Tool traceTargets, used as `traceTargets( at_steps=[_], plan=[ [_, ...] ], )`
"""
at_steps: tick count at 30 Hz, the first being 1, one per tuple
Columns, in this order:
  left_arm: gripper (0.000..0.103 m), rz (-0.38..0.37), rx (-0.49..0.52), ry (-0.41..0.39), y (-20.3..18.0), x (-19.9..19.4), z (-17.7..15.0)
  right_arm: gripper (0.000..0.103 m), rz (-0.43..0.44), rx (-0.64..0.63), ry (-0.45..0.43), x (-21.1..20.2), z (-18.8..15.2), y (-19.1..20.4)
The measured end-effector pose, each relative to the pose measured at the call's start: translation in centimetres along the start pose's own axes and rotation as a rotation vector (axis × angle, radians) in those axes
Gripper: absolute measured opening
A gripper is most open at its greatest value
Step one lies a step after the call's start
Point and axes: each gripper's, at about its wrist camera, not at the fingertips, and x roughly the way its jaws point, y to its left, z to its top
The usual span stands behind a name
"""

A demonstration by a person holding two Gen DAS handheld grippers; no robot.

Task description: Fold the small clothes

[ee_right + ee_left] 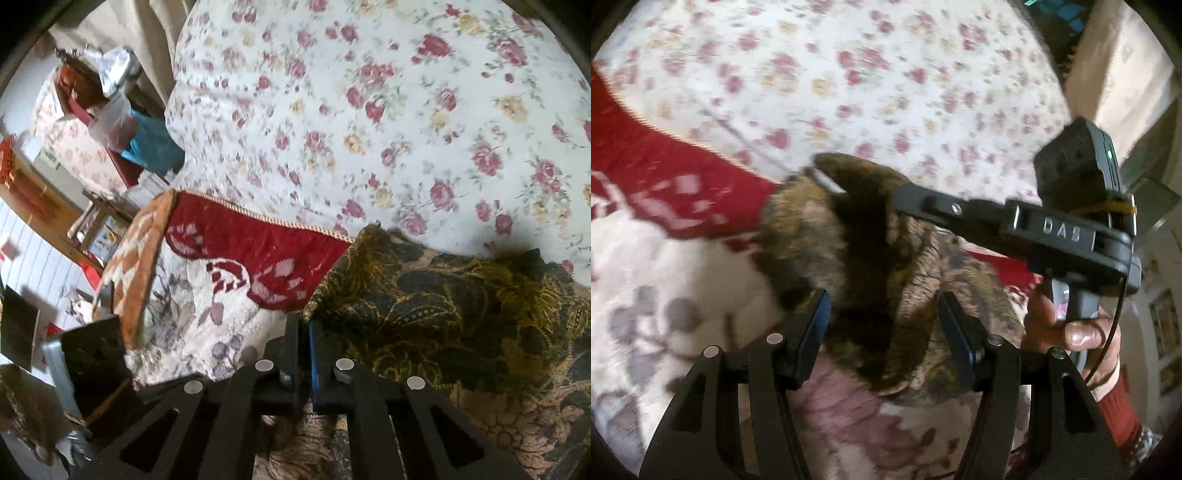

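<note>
Dark brown and gold paisley-patterned cloth (871,258), a small soft garment, hangs bunched in front of my left gripper (882,325). It fills the gap between my two left fingers (816,325), which stand spread wide with their blue pads facing each other. I cannot tell whether either pad touches the cloth. It droops between them, its upper part lifted towards my right gripper (908,201), which comes in from the right side of the left wrist view, held by my right hand (1071,328). The tip of that gripper meets the top fold of the cloth.

In the right wrist view, my right gripper (304,343) has its fingers pressed together, blue pads nearly meeting, with an edge of the same patterned cloth (443,317) pinched right at them. From there the cloth spreads out to the right of the fingers and passes beneath them too.

Underneath lies a cream woven blanket with grey flowers and a deep red border (258,251), trimmed with a pale cord along the red band. Just beyond the border is a white quilt printed with pink and yellow roses (369,110). The cloth's far edge overlaps the rose quilt and its near-left corner sits over the red border. Both views are blurred.
</note>
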Motion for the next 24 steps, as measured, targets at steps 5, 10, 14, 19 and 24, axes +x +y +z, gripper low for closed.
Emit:
traceTargets(
  at_steps=[5,10,14,19,24],
  plan=[
    [0.063,-0.156,0.077,0.052,-1.5,1.7,-0.3,0.004,0.037,0.013,-0.035,-1.4,0.5,-0.1],
    [0.071,-0.268,0.140,0.150,-2.7,3.1,-0.9,0.004,0.071,0.029,-0.066,-2.9,0.4,-0.6],
    [0.071,-0.263,0.159,0.254,-2.4,2.6,-1.3,0.004,0.070,0.046,-0.062,-2.8,0.3,-1.2],
    [0.071,-0.252,0.223,0.297,-2.0,-0.2,-1.9,0.004,0.079,0.039,-0.041,-1.5,0.1,-1.0],
    [0.071,-0.178,0.237,0.371,-1.3,-0.1,-2.9,0.004,0.067,0.013,0.026,1.5,-0.4,-0.1]
  ],
)
